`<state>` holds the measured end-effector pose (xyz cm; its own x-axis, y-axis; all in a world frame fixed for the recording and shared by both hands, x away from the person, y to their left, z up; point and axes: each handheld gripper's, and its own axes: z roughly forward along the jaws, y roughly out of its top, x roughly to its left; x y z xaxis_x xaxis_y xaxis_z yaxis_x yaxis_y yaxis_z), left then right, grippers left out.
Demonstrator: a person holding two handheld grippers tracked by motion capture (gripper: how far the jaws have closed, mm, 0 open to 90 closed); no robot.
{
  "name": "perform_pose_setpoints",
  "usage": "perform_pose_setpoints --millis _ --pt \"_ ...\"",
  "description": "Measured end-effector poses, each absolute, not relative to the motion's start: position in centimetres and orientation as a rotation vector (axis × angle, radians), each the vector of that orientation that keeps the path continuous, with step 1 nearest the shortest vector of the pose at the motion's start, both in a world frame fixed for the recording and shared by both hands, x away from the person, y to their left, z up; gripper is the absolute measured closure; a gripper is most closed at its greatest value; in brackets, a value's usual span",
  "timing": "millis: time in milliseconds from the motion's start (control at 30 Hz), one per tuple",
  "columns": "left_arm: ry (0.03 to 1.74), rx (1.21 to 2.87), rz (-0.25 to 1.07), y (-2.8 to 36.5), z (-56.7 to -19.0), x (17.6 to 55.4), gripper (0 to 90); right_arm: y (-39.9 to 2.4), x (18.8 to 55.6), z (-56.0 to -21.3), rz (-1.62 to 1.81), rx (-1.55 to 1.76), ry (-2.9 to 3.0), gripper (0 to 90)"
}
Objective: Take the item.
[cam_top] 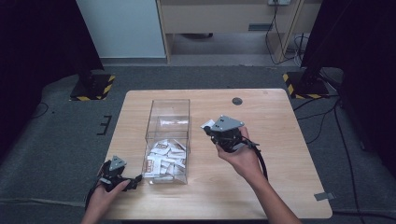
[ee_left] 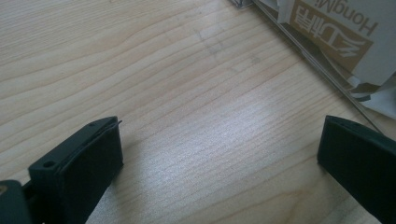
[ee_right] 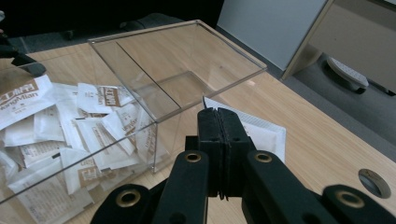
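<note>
A clear plastic box point(cam_top: 168, 140) stands on the wooden table point(cam_top: 275, 140), its near half filled with several white sachets point(cam_top: 166, 158). My right gripper point(cam_top: 208, 126) hovers just right of the box, shut on one white sachet point(ee_right: 261, 130) that pokes out beyond the jaws; the box wall point(ee_right: 154, 107) and the sachets inside point(ee_right: 70, 126) lie to its left. My left gripper point(cam_top: 135, 180) rests low at the box's near left corner, open, with bare wood point(ee_left: 210, 140) between its jaws and a sachet behind the box wall point(ee_left: 327, 37) ahead.
A round cable hole point(cam_top: 237, 101) sits in the table near the far edge. A grey tape strip point(cam_top: 324, 196) lies at the near right corner. Black stands with yellow-striped bases point(cam_top: 92, 86) flank the table's far side.
</note>
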<state>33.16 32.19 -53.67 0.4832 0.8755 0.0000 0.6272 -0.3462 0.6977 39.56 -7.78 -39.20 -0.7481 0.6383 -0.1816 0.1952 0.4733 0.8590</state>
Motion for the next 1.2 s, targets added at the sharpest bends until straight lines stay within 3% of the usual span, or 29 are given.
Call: perform_pose_setpoints --millis 1200 --pt "1.236 2.093 0.501 32.2 -53.7 33.2 0.0 -14.2 41.5 -39.9 1.191 0.857 2.163 89.3"
